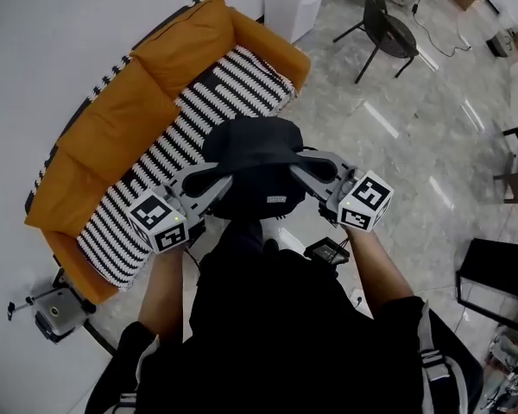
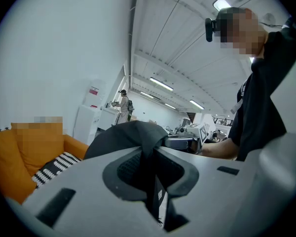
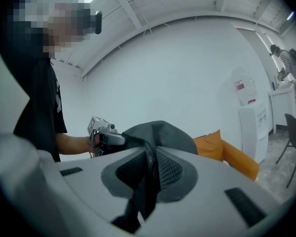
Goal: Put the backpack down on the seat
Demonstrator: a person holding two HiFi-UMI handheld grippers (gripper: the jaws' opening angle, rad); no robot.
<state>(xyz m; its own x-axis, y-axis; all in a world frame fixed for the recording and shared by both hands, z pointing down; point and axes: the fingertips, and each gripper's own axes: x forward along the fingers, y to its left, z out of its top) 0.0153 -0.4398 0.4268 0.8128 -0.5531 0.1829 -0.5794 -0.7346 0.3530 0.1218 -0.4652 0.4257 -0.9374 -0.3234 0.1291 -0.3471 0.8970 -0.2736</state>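
Note:
A black backpack (image 1: 255, 158) hangs in the air between my two grippers, in front of the sofa and just off its near edge. My left gripper (image 1: 223, 179) is shut on a fold of its fabric at the left. My right gripper (image 1: 300, 169) is shut on a fold at the right. In the left gripper view the black cloth (image 2: 123, 137) runs down between the closed pads (image 2: 133, 169). The right gripper view shows the backpack (image 3: 160, 132) pinched the same way. The orange sofa has a black-and-white striped seat (image 1: 198, 136) with nothing lying on it.
A black chair (image 1: 387, 31) stands at the far right on the grey tiled floor. A small black device (image 1: 328, 250) lies on the floor near my feet. A grey unit with cables (image 1: 56, 310) sits by the sofa's near end. A black table (image 1: 501, 283) is at right.

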